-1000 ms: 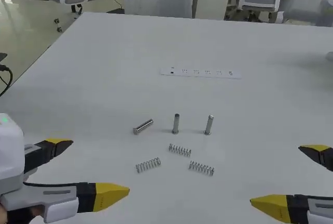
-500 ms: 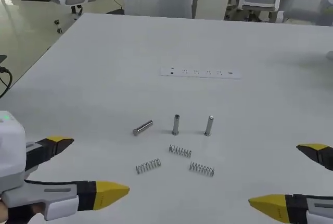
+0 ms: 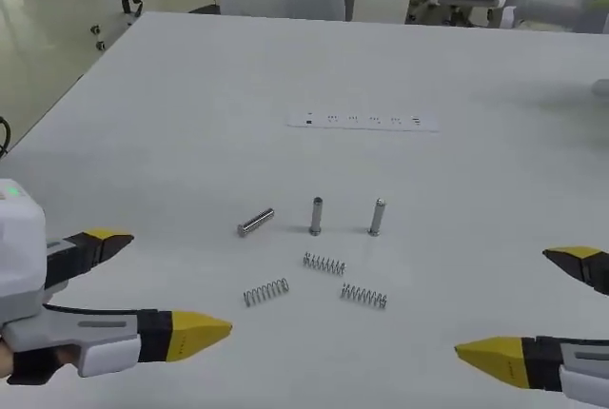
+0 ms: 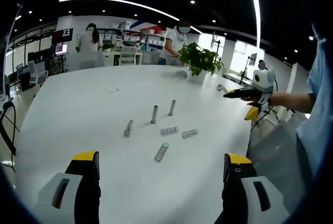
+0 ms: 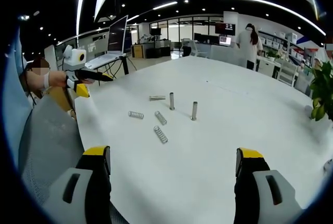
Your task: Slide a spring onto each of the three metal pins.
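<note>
In the head view, the left gripper sits at the lower left and the right gripper at the lower right. Both have their yellow-tipped jaws spread wide and hold nothing. Between them, on the matte white table, lie three thin wire coil springs. The left spring and right spring are lowest in the frame, and the middle spring is just above them. All three have their long axes running roughly left to right.

Just above the springs is a row of three smooth, shiny steel pins. The lying pin is on its side, slanting up to the right, while the middle pin and right pin stand upright. A white power strip lies well beyond them.

In the left gripper view, the two jaws stand far apart and empty at the bottom. One spring lies straight ahead between them, pointing away, with the other springs and the pins above it. This gripper looks nearer to that spring and to the lying pin.

In the right gripper view, the jaws are just as wide and empty. The springs lie ahead and slightly left, and the nearest one is angled. The two upright pins rise just above them, and the lying pin is at upper left.
</note>
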Motion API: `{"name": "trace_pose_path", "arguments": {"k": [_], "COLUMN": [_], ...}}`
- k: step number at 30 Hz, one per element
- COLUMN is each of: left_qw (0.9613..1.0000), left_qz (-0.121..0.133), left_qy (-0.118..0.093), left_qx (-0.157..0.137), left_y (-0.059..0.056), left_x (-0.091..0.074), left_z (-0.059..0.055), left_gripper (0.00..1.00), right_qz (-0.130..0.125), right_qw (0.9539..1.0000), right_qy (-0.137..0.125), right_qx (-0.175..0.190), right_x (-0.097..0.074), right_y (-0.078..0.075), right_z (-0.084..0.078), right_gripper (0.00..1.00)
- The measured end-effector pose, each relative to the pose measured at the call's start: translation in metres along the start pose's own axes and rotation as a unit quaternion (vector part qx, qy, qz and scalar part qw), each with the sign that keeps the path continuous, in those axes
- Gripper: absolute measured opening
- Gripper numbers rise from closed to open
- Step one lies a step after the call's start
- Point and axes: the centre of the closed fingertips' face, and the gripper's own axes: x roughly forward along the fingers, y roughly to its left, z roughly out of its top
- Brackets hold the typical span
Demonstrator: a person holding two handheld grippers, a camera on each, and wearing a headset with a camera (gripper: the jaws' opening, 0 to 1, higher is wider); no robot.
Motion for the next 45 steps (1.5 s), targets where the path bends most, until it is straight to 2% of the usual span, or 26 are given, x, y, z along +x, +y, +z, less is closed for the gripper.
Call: {"name": "trace_pose_path", "arguments": {"k": [7,20,29,38,45], "left_qw": [1.0,0.9998,0.9996,0.9986,0.9982], "left_qz": [-0.004,-0.007,-0.011,-0.023,-0.029], "left_qy": [0.002,0.018,0.021,0.039,0.048], "left_qx": [0.004,0.01,0.016,0.026,0.02], "left_y": [0.0,0.006,0.01,0.016,0.025], "left_x": [0.003,0.005,0.009,0.022,0.033], "left_z": [0.004,0.002,0.007,0.009,0.014], "left_gripper": [0.97,0.97,0.96,0.93,0.94], "right_qz": [0.002,0.005,0.009,0.01,0.013], "right_qw": [1.0,1.0,0.9999,0.9999,0.9999], "right_qy": [0.001,-0.001,-0.006,-0.003,-0.003], "right_qx": [0.002,0.002,0.001,0.001,0.0], "right_x": [0.0,0.001,0.003,0.005,0.008], "right_y": [0.001,0.0,0.0,-0.003,-0.002], "right_z": [-0.001,0.001,0.005,0.003,0.004], "right_gripper": [0.99,0.99,0.99,0.99,0.99]}}
